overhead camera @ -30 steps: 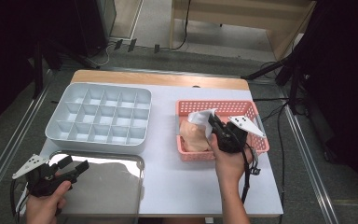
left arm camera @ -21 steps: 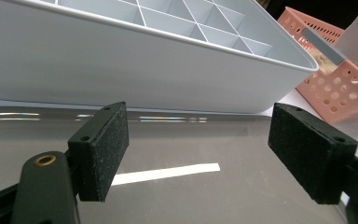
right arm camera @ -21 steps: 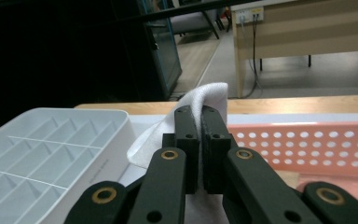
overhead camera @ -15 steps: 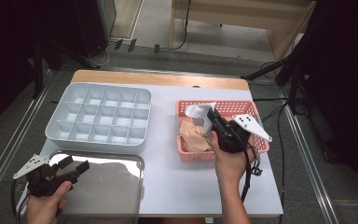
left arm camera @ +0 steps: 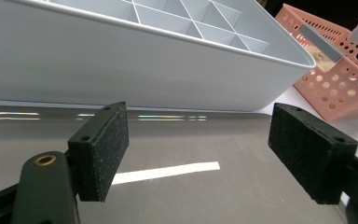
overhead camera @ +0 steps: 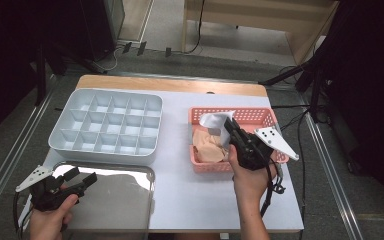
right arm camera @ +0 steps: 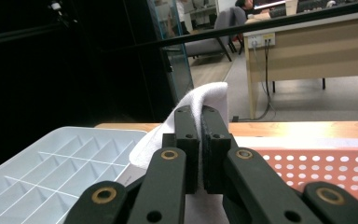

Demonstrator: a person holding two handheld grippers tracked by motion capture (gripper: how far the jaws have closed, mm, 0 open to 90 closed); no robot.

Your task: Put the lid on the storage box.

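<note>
No readable text, label, brand, number or sign appears anywhere.

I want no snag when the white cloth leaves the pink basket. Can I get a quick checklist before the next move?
1. Right gripper shut on the white cloth: ok.
2. Cloth lifted fully free of the pink basket: cannot tell.
3. Beige cloth stays lying in the basket: ok.
4. Compartment tray has empty cells: ok.
5. Left gripper open, holding nothing, over the metal tray: ok.
</note>
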